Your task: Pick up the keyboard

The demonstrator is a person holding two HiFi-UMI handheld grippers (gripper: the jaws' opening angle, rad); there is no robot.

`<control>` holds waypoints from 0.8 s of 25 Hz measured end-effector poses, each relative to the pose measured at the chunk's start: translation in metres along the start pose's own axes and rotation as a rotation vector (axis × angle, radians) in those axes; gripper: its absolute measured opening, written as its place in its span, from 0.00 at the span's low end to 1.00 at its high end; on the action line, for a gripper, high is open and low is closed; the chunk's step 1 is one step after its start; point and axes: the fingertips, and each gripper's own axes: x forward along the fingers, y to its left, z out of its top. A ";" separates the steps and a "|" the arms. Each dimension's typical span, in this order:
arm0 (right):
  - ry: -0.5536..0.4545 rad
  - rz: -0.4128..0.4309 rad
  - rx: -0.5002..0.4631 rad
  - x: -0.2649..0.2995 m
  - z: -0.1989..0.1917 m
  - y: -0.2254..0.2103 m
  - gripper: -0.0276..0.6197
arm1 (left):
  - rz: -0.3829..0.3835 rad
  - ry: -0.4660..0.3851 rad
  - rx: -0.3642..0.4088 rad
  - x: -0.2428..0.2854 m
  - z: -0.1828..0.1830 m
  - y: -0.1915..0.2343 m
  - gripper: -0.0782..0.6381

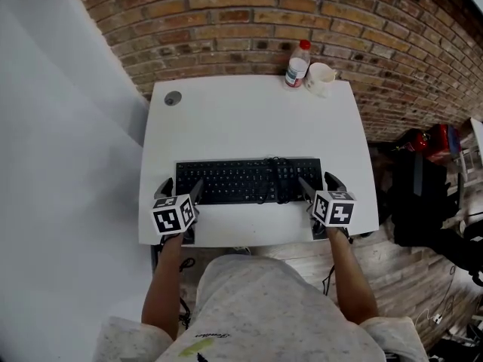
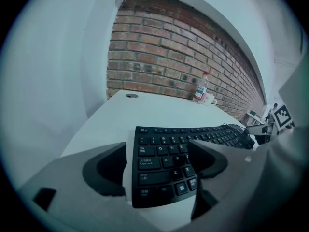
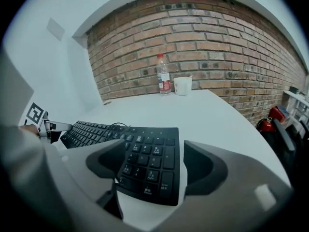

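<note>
A black keyboard (image 1: 241, 179) lies flat near the front edge of the white table (image 1: 249, 119). My left gripper (image 1: 181, 188) is at its left end, open. In the left gripper view the keyboard's left corner (image 2: 164, 163) lies between the spread jaws of that gripper (image 2: 157, 151), with one jaw over the bare table and one over the keys. My right gripper (image 1: 318, 181) is at the right end, also open. In the right gripper view the number-pad end (image 3: 149, 163) sits between the jaws of that gripper (image 3: 152, 151). No pad presses on the keyboard.
A plastic bottle (image 1: 297, 64) and a white cup (image 1: 321, 78) stand at the table's back right by the brick wall. A round cable hole (image 1: 173, 97) is at the back left. A dark cable (image 1: 275, 176) coils over the keys. Red and black gear (image 1: 430, 138) sits on the floor at right.
</note>
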 end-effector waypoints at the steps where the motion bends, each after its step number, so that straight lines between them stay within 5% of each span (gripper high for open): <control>1: 0.005 0.002 0.011 0.002 0.000 0.000 0.65 | -0.008 0.003 -0.004 0.001 0.000 0.000 0.66; 20: 0.050 0.071 0.114 0.029 -0.002 -0.002 0.64 | -0.111 0.087 -0.045 0.020 -0.005 -0.001 0.68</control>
